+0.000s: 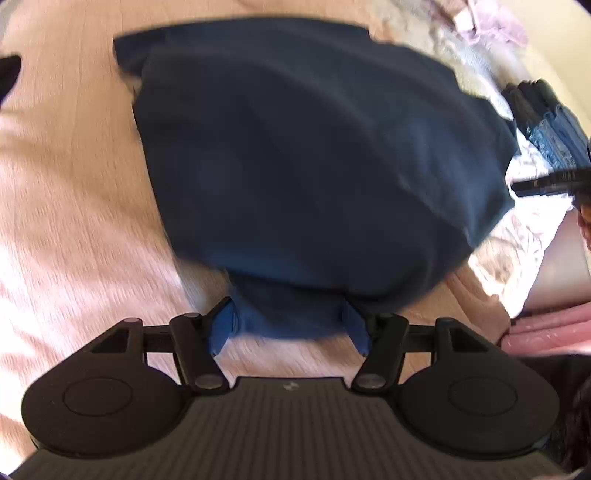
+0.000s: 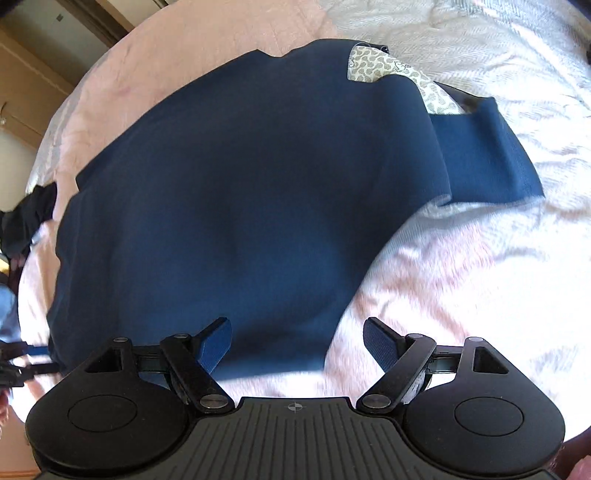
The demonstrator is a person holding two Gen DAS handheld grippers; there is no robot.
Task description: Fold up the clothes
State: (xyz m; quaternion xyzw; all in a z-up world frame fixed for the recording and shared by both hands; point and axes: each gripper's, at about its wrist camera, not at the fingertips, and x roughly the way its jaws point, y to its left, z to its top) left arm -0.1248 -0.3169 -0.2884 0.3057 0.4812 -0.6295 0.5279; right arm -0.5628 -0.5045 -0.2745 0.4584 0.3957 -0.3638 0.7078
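A navy blue garment (image 1: 314, 166) lies spread on a pink bedspread (image 1: 66, 206); the left wrist view is blurred. My left gripper (image 1: 289, 328) hangs over its near edge with the jaws apart; a fold of the navy cloth lies between the blue pads (image 1: 221, 328), which do not pinch it. In the right wrist view the same garment (image 2: 229, 206) fills the middle, one sleeve (image 2: 484, 147) reaching to the right. My right gripper (image 2: 297, 343) stands open over the garment's near corner, its left pad (image 2: 216, 343) above the cloth and its right pad above the bedspread (image 2: 461, 266).
A patterned white cloth (image 2: 388, 70) peeks out beneath the garment's far edge. Folded jeans (image 1: 550, 136) and a lilac cloth (image 1: 495, 26) lie at the right, a pink item (image 1: 546, 328) at the lower right. A dark cloth (image 2: 33, 210) sits at the bed's left edge.
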